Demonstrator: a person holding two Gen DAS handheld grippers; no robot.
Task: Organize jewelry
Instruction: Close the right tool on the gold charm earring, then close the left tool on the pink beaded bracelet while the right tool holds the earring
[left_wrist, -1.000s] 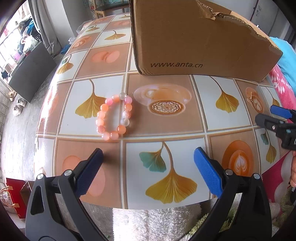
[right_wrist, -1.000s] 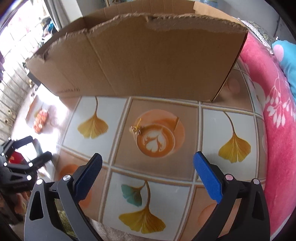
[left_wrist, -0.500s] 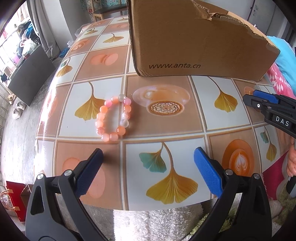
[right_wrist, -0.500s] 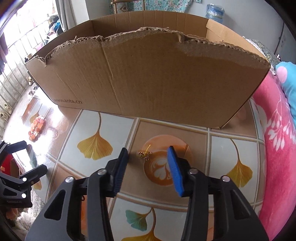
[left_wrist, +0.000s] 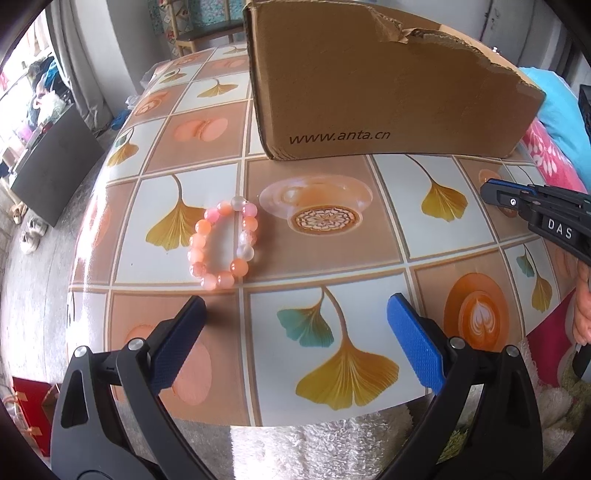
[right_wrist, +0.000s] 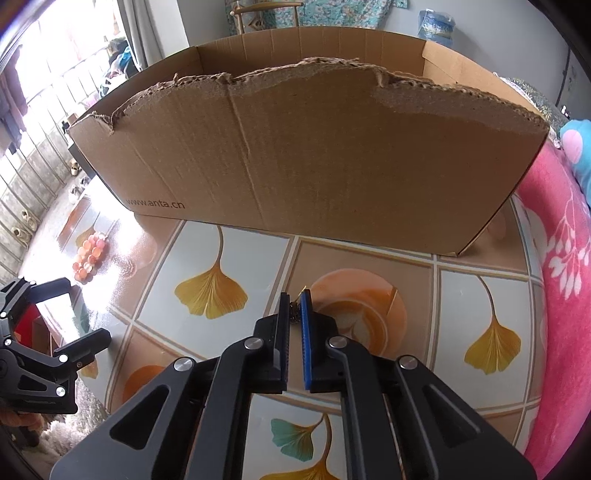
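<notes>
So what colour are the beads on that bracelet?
The bracelet has beads in orange, pink and milky white, clearest in the left wrist view.

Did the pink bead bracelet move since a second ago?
No. The bead bracelet lies in the same spot, by the yellow leaf on the tablecloth, in front of the cardboard box.

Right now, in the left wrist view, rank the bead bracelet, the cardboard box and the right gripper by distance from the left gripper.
1. Bead bracelet, just ahead, left of centre.
2. Right gripper, off to the right edge.
3. Cardboard box, at the table's far side.
</notes>
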